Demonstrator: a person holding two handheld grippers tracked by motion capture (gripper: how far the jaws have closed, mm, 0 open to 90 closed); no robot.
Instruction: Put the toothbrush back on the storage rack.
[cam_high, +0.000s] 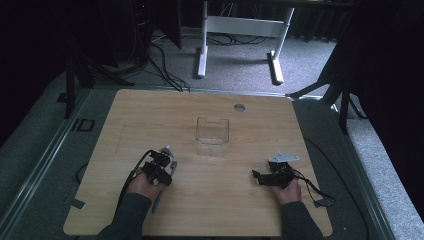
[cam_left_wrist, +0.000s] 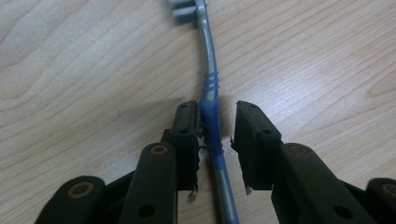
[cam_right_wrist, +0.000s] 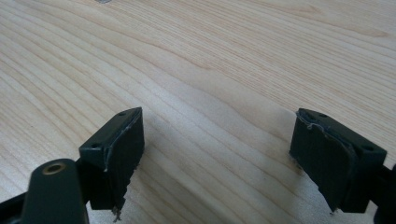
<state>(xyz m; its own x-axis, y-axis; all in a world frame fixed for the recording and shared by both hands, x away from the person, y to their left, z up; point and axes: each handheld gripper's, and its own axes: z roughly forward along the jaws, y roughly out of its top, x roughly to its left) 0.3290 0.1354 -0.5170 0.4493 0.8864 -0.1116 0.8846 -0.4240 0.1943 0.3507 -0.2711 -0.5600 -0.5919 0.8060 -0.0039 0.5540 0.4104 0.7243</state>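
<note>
The toothbrush (cam_left_wrist: 212, 126) is being straddled at its blue grip by the left gripper (cam_left_wrist: 214, 123), its long axis running straight out between the jaws, which are narrowly parted and not yet pinching. The right gripper (cam_right_wrist: 217, 140) is being held low, widely spread, well right of the toothbrush, with the clear box (cam_high: 212, 136) lying beyond both.

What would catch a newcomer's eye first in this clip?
Probably the grey-and-blue toothbrush lying flat on the wooden table, with the left hand-held gripper straddling its blue grip, jaws not yet closed on it. Next, the clear plastic box standing alone mid-table. The right hand-held gripper rests wide open over bare wood.
</note>
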